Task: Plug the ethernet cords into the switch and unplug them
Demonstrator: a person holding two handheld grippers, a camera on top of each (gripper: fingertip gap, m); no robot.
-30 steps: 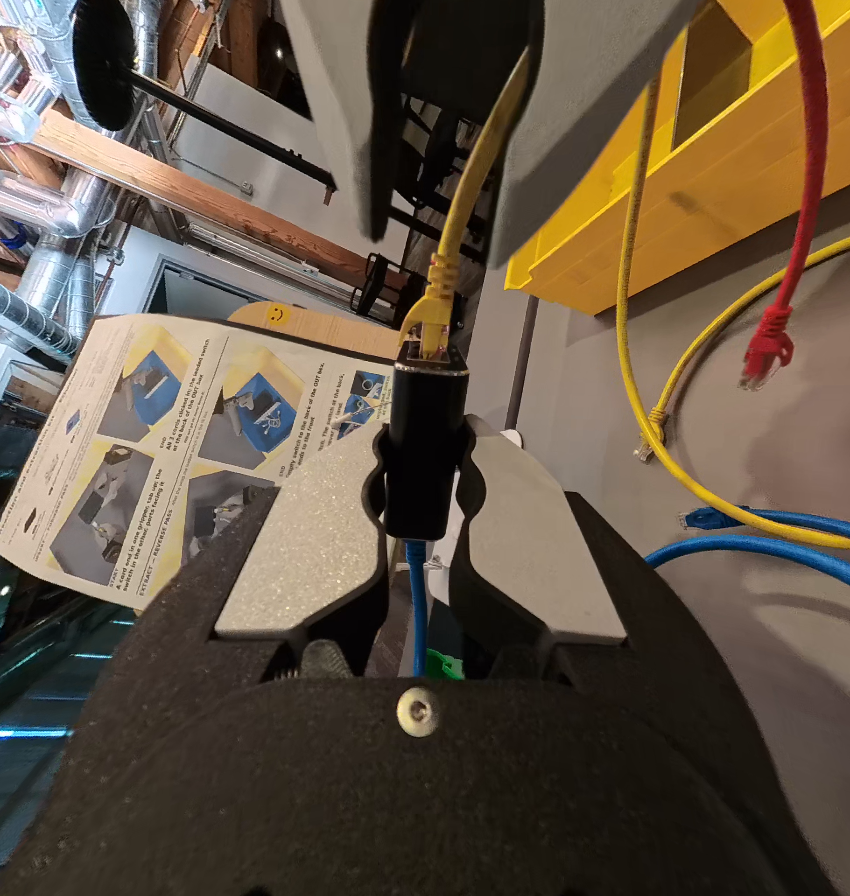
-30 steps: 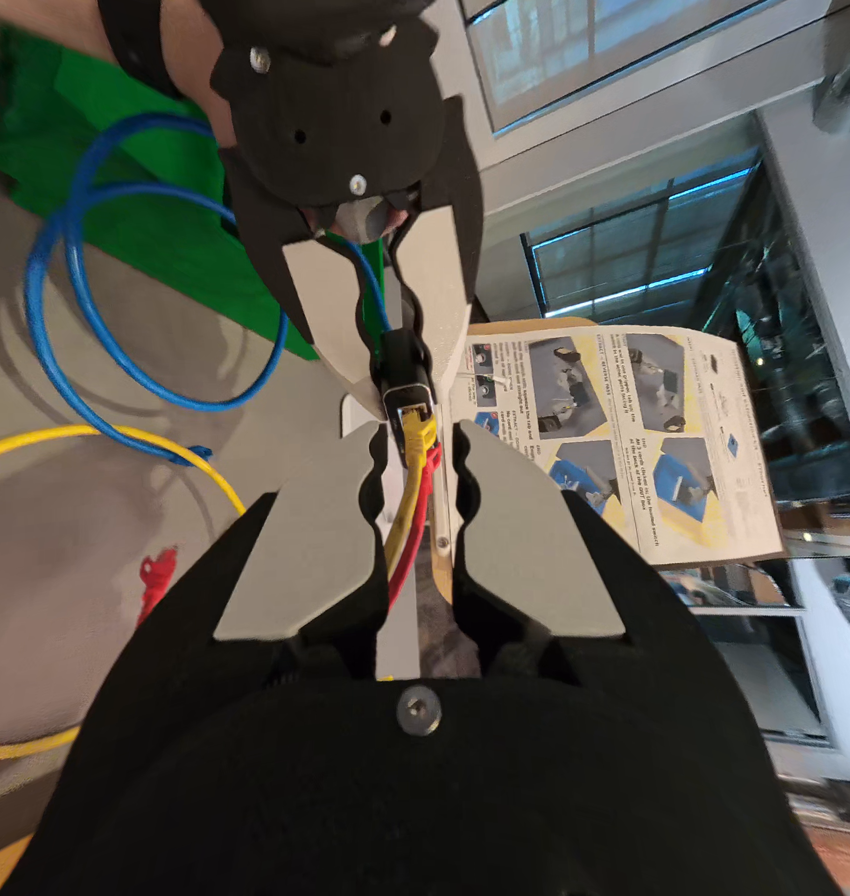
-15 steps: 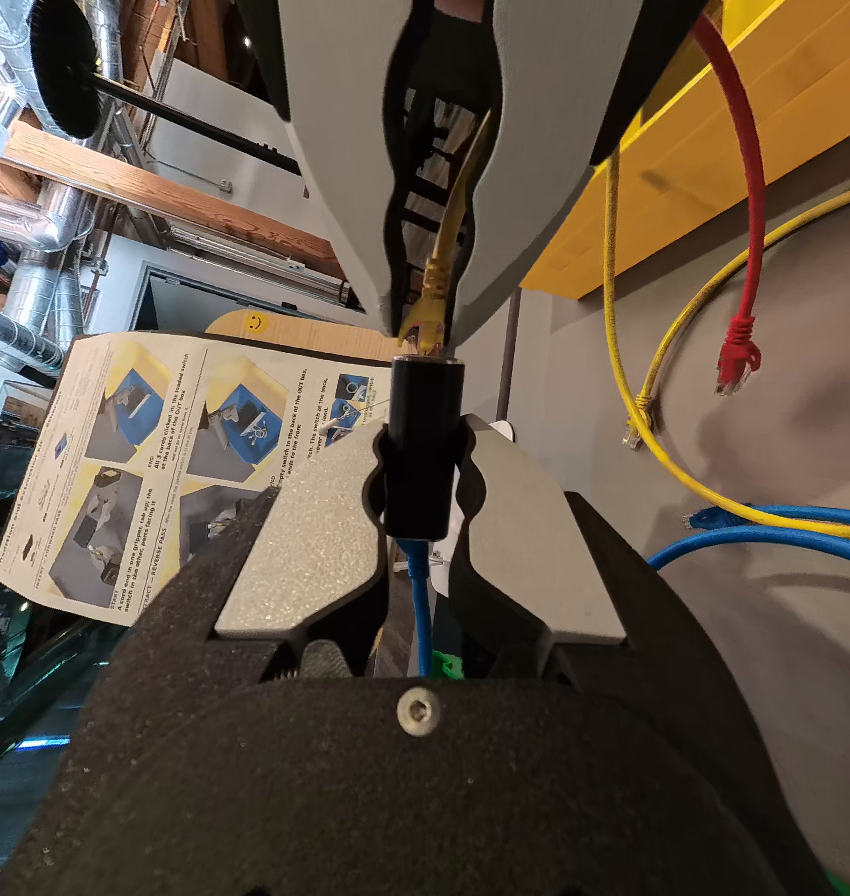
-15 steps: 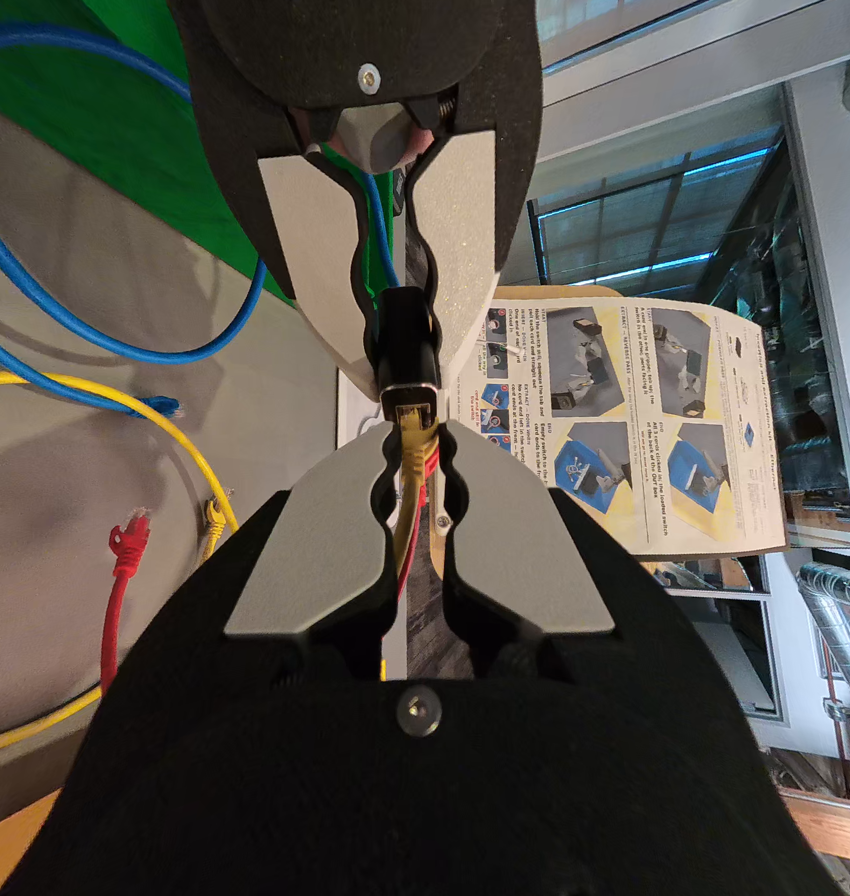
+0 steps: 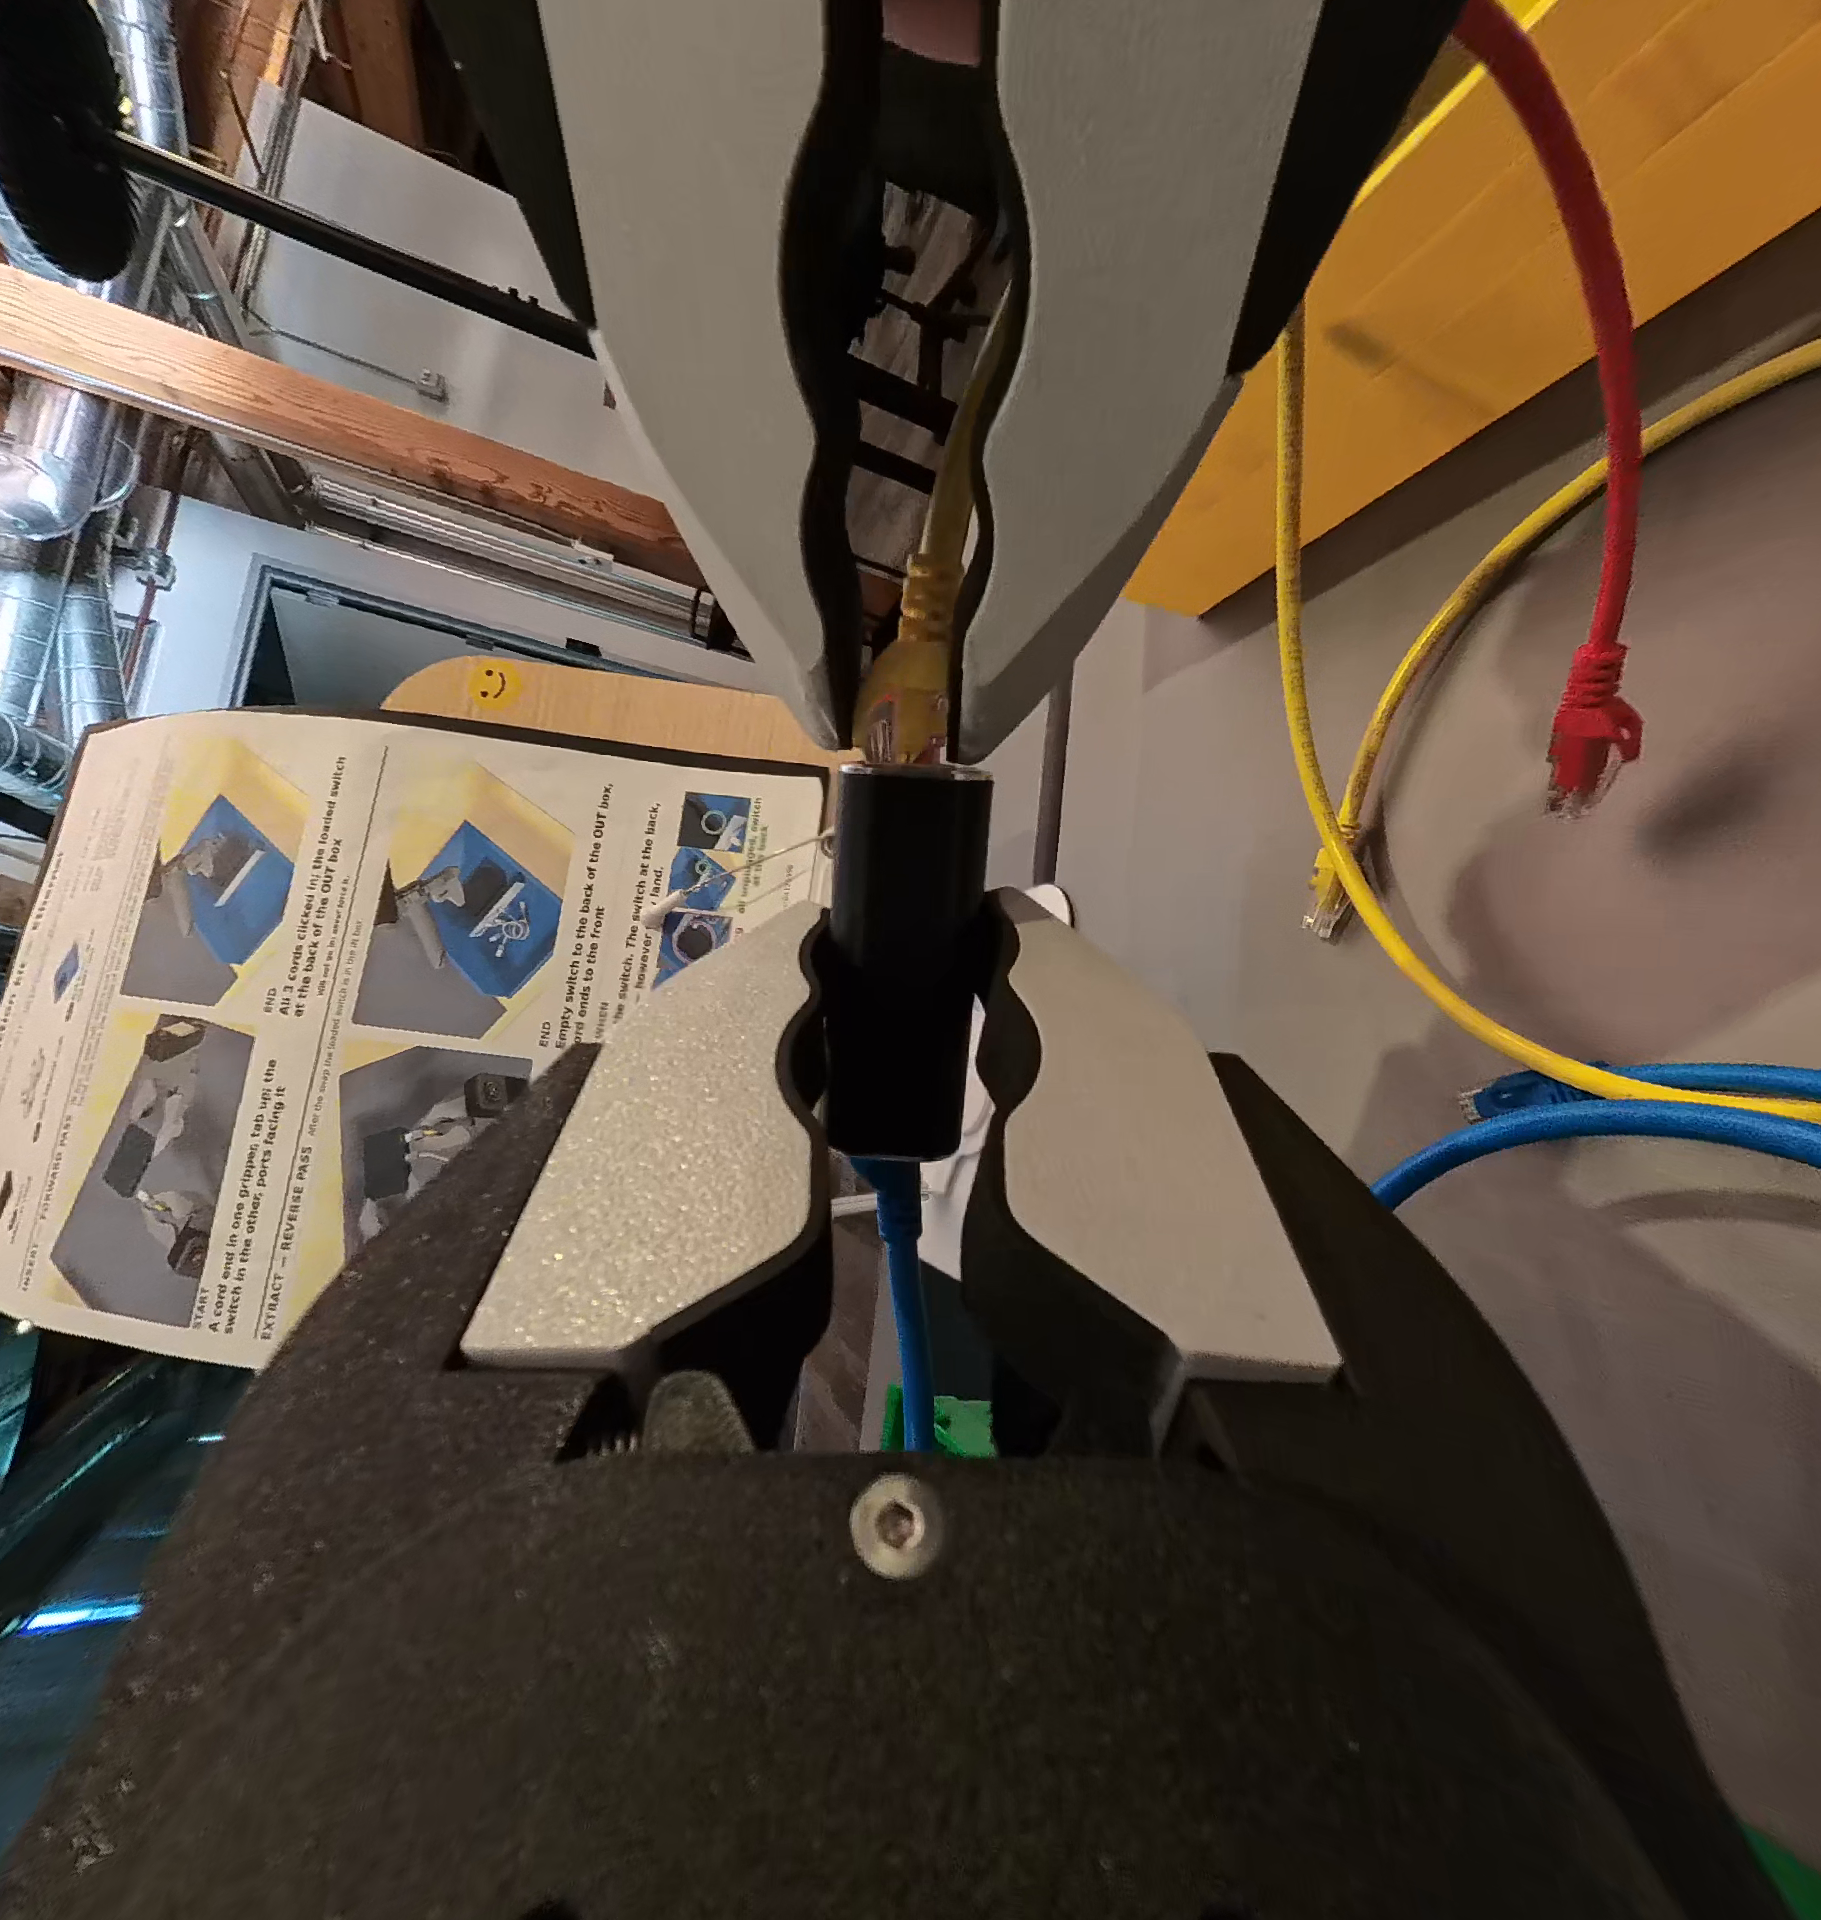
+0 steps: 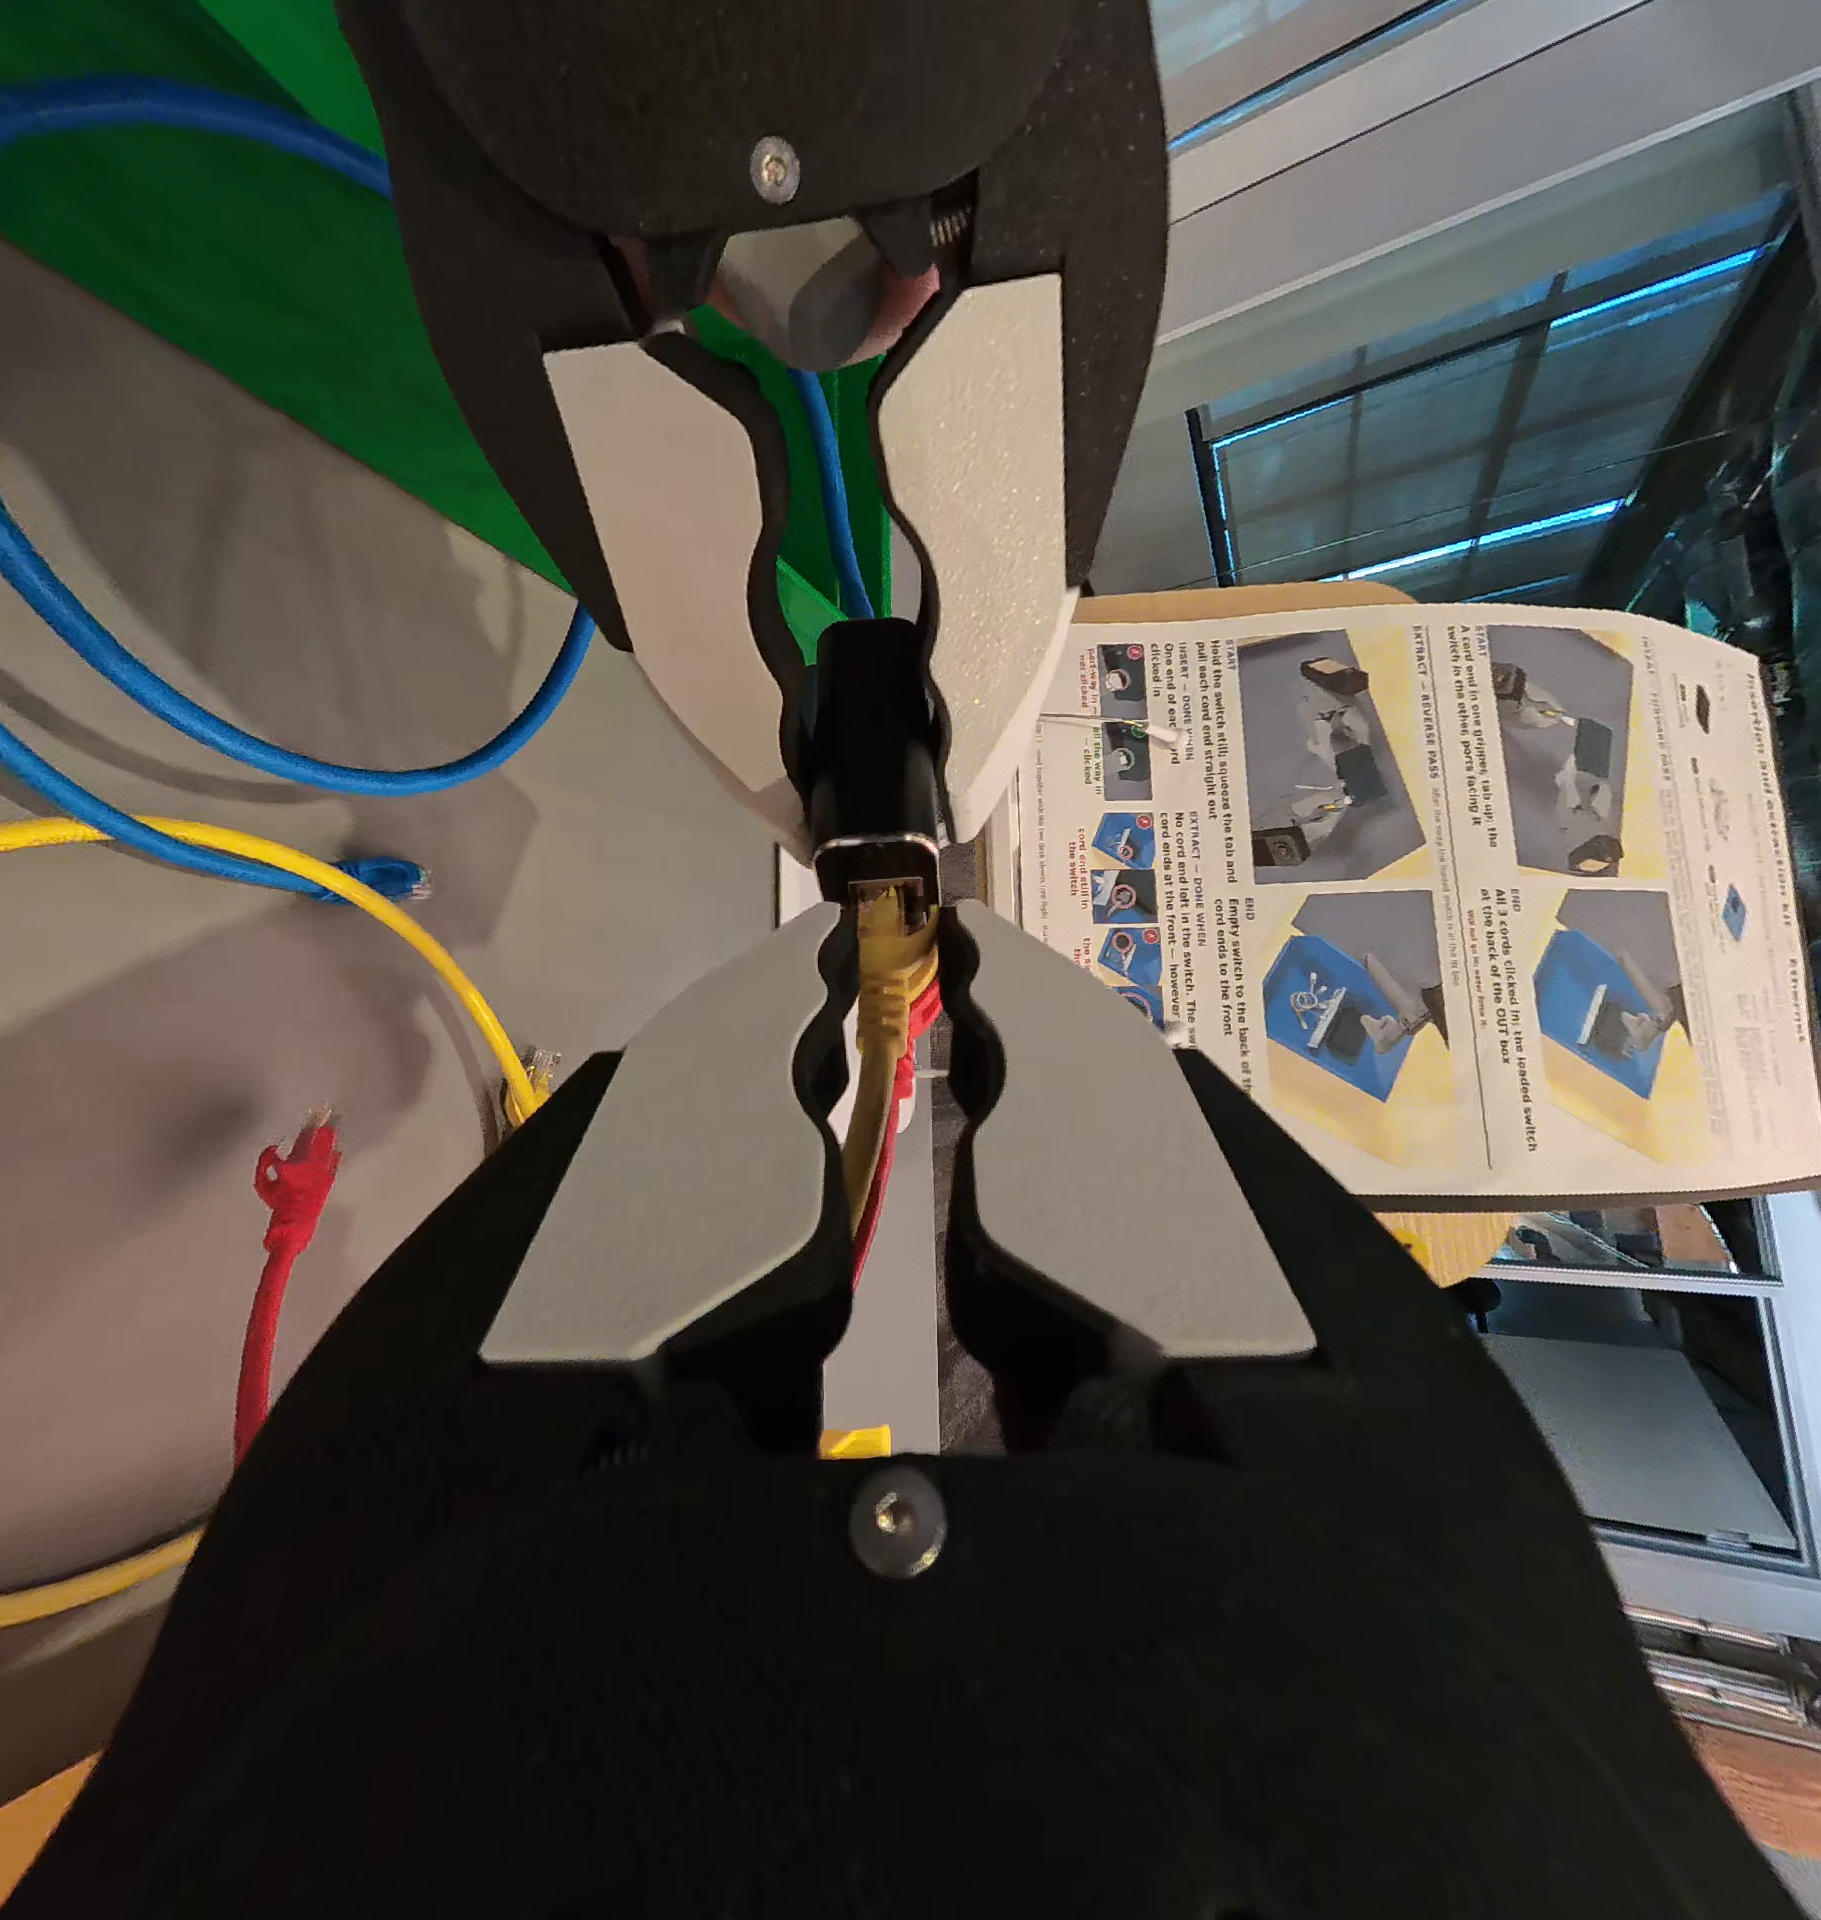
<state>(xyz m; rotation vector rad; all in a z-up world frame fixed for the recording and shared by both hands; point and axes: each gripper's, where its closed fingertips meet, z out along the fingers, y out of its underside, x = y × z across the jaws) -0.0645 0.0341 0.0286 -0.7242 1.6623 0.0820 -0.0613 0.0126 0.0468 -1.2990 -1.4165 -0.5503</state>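
While the yellow cord's plug (image 6: 890, 935) sits at the mouth of the port, two grasps are seen meeting nose to nose. Nearest in the right wrist view, the right claw (image 6: 890, 940) is narrowed on the yellow plug's boot, pads pressed to either side; a red cord (image 6: 911, 1049) runs alongside inside the same jaws, though whether it is pinched cannot be told. Just past those fingertips, the black switch (image 6: 870, 748) is clamped by the left claw (image 5: 901, 966), both pads against its sides, jaws partly closed to the body's width. A blue cord (image 5: 904, 1278) is seen leaving the switch's rear end, back between the left fingers.

Step judged: the yellow plug is either going in or being drawn out — which one cannot be settled from this instant. The plug's nose appears only partly within the port. If insertion, a straight push along the switch's axis is called for until the latch seats; if extraction, the tab must be squeezed and a straight pull made, with the switch held still.

Beyond and beside the claws, loose on the grey surface: a spare red plug (image 5: 1592, 727), a yellow plug (image 5: 1327, 904), a blue plug (image 6: 392, 873). Farther off, an instruction sheet (image 5: 262, 987) is propped upright. A yellow bin (image 5: 1508, 291) lies beyond the right claw — contents not visible.
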